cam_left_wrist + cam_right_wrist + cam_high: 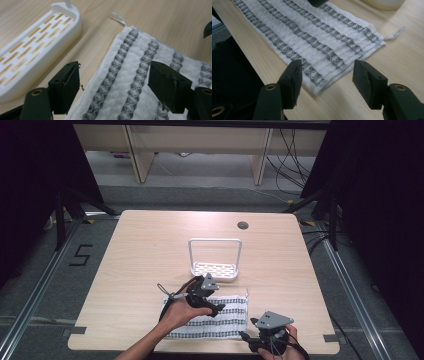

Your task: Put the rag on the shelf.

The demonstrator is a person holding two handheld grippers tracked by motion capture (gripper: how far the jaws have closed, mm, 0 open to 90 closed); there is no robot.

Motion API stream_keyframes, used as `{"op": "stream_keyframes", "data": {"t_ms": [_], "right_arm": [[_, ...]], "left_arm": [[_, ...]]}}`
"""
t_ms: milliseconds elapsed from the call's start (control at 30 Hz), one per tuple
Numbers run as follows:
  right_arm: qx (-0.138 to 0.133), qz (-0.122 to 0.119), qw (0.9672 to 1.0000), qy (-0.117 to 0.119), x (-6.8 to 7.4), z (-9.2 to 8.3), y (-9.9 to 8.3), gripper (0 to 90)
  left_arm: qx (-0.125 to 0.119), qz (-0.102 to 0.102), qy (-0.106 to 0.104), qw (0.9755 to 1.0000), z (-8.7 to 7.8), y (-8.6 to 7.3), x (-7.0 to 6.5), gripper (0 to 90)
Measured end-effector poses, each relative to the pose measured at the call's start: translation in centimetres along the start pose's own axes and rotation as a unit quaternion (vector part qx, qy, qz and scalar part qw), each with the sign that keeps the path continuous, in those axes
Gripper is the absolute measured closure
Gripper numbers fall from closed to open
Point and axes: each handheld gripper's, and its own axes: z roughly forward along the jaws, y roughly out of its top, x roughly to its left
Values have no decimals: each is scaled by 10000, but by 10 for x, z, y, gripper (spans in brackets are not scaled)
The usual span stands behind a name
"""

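on the light wooden counter (150,250), both tongs, left (216,309) and right (245,336), gape empty over the white grey-striped waffle cloth (220,320); best pinch matching corners squarely before lifting.

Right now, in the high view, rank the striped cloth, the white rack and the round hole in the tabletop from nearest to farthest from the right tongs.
1. Striped cloth, just left of the right tongs.
2. White rack, beyond, mid-table.
3. Round hole, near the far edge.
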Motion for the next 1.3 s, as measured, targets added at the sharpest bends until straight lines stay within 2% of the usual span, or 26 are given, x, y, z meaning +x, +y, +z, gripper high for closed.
{"op": "stream_keyframes", "data": {"t_ms": [100,133,233,300,333,433,467,533,567,600,633,667,733,767,867,933,1000,1233,1267,1300], "right_arm": [[-7,1,10000,-14,0,0,0,437],[6,19,10000,-16,0,0,-1,447],[8,10,10000,-5,1,1,-1,451],[115,76,9999,28,4,1,-1,462],[98,-35,9999,30,3,2,-1,471],[151,-52,9999,43,3,3,-1,481],[207,5,9998,48,5,4,-2,491],[221,-61,9997,55,3,4,-2,495],[276,3,9996,65,4,4,-2,502],[296,57,9995,68,5,4,-3,505],[290,19,9996,66,5,5,-3,512],[299,-56,9995,89,4,5,-3,519],[311,-58,9995,94,4,6,-3,520],[343,21,9994,91,6,7,-3,521],[368,-21,9993,109,7,9,-3,521],[422,-2,9990,134,8,9,-3,523],[395,-92,9991,119,7,10,-3,525],[444,-32,9989,143,6,12,-4,526],[426,-25,9990,148,6,13,-4,527],[426,-25,9990,148,6,13,-4,527]], "left_arm": [[38,72,-12,10000,5,6,0,258],[103,188,-76,9997,9,11,0,274],[153,212,-136,9996,13,15,0,284],[165,431,-234,9987,20,22,-3,311],[189,489,-256,9983,22,24,-4,319],[211,468,-320,9982,28,27,-5,333],[348,610,-363,9969,34,31,-5,336],[385,593,-414,9966,38,33,-5,338],[378,605,-470,9963,40,34,-4,337],[325,524,-468,9970,43,35,-5,338],[349,547,-530,9965,44,36,-4,338],[411,574,-545,9960,47,37,-4,338],[423,566,-554,9960,50,36,-5,338],[448,580,-576,9956,52,36,-5,338],[471,546,-599,9956,56,37,-5,336],[513,599,-645,9948,59,39,-6,333],[552,645,-664,9942,62,42,-8,332],[607,696,-753,9929,67,48,-13,353],[614,600,-773,9933,70,47,-14,364],[614,600,-773,9933,70,47,-14,372]]}}
